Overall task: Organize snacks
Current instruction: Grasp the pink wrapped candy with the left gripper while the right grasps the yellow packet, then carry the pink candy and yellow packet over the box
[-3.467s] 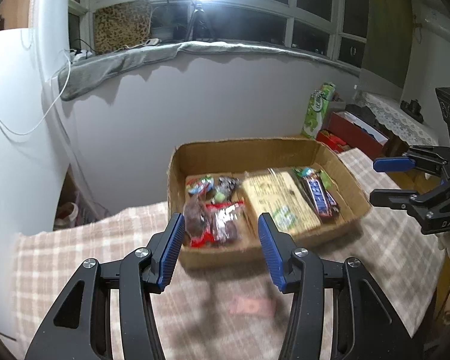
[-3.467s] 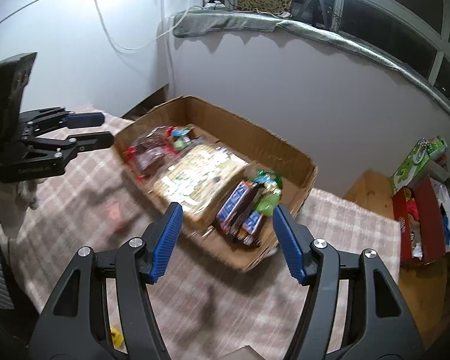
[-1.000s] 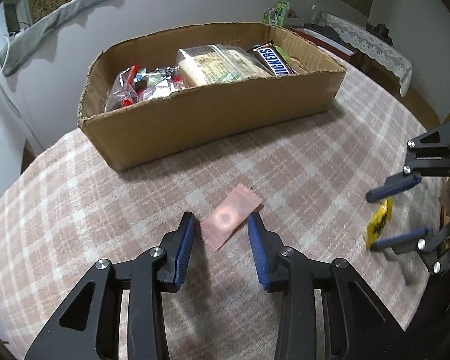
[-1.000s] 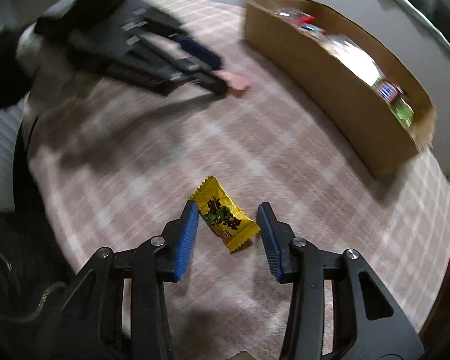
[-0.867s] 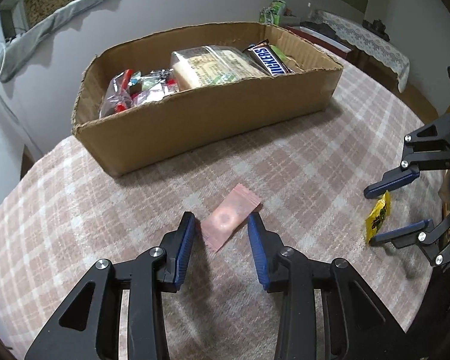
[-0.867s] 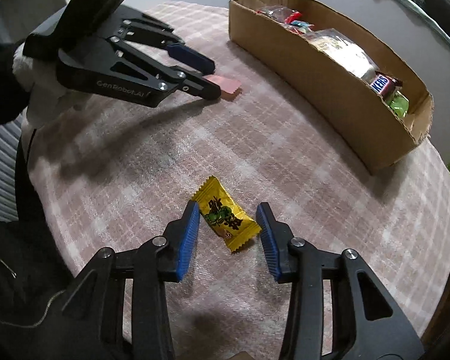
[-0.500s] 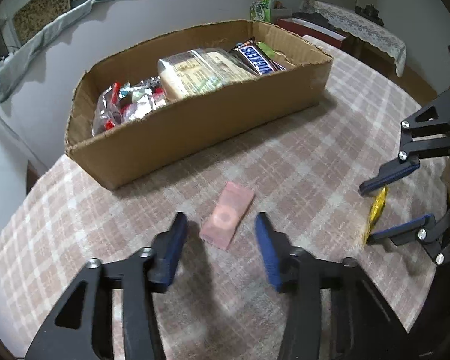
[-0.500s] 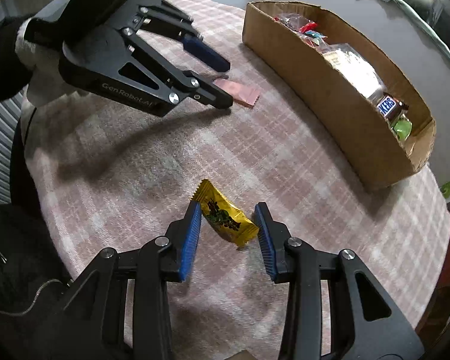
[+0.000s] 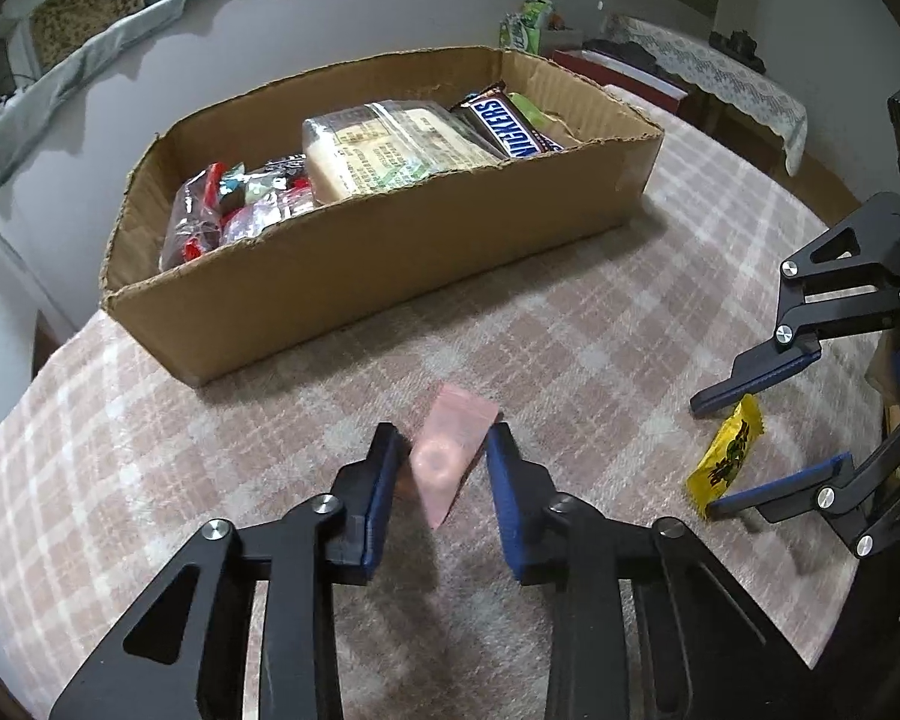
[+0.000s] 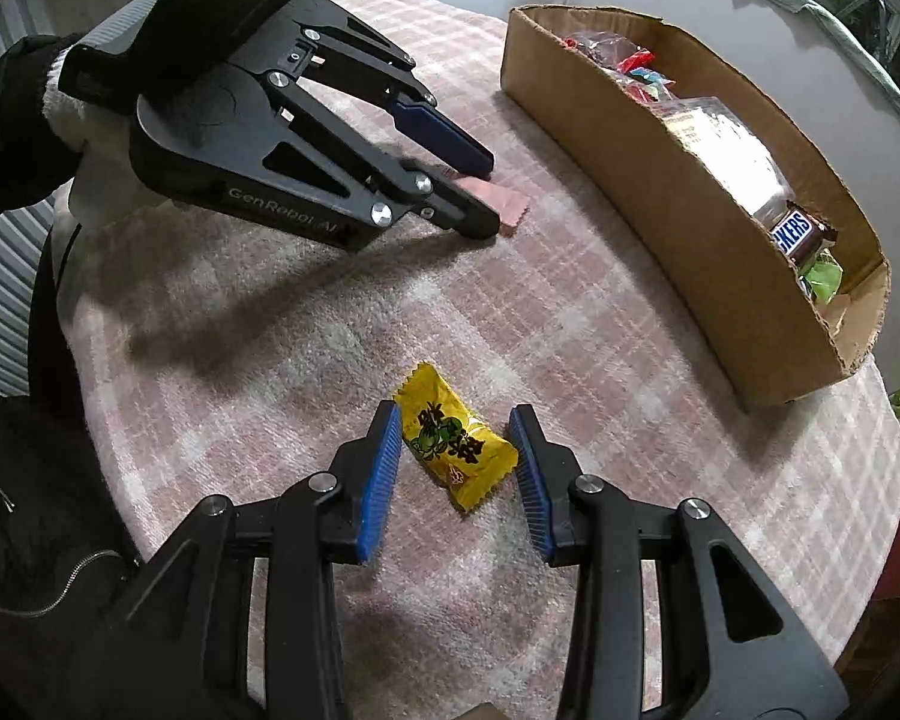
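Observation:
A pink snack packet [image 9: 447, 468] sits tilted and blurred between the blue pads of my left gripper [image 9: 444, 450], whose jaws are closing and touch both of its edges. From the right wrist view the same packet [image 10: 507, 207] pokes out past the left gripper [image 10: 483, 192]. My right gripper [image 10: 456, 420] is shut on a yellow snack packet [image 10: 456, 450], whose corners meet both pads. In the left wrist view that yellow packet [image 9: 726, 456] stands on edge between the right gripper's [image 9: 708, 456] fingers. Both packets are low over the checked tablecloth [image 9: 570, 348].
An open cardboard box [image 9: 390, 252] stands at the table's far side and holds a Snickers bar [image 9: 510, 126], a clear wrapped pack [image 9: 390, 144] and small red sweets [image 9: 210, 210]. A person's dark sleeve [image 10: 6, 138] is at the left. The table edge runs close on the right.
The left jaws spread wider around the pink packet, then came in onto it, and it tipped up. The right jaws narrowed slightly on the yellow packet, which rose onto its edge.

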Tool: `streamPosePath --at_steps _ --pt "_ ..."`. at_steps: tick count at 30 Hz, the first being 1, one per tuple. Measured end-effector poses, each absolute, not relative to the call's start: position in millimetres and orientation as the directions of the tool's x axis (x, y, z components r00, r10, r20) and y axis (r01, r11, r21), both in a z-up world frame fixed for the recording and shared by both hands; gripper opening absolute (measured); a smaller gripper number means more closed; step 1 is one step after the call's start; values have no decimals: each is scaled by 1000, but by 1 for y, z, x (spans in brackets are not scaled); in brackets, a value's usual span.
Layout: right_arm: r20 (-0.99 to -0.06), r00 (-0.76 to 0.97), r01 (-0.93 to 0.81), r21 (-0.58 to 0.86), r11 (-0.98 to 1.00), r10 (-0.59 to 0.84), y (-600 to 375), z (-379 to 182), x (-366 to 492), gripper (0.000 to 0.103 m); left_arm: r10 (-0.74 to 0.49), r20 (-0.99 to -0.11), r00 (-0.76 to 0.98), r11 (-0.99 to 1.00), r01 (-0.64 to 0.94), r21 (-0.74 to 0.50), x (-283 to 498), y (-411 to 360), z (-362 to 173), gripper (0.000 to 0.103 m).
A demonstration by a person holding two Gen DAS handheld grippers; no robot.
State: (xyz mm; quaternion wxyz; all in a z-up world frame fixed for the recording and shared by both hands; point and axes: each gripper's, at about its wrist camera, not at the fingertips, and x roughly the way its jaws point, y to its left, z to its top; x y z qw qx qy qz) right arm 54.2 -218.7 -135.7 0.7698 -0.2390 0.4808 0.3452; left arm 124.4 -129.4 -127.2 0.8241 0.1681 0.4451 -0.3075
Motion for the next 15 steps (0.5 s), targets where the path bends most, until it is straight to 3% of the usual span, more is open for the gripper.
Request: streamPosePath --at_steps 2,4,7,15 --pt "-906 306 -762 -49 645 293 -217 -136 54 38 -355 -833 424 755 655 12 121 -129 -128 24" --pt "-907 294 -767 -35 641 302 -214 -136 55 25 -352 -831 431 758 652 17 116 -125 -128 22" --pt "-904 311 -764 -53 643 294 -211 -136 52 13 -350 -829 436 757 653 24 114 -125 -128 17" --pt "-894 326 -716 -22 698 307 -224 -138 52 11 -369 -830 418 759 651 -9 115 -122 -127 17"
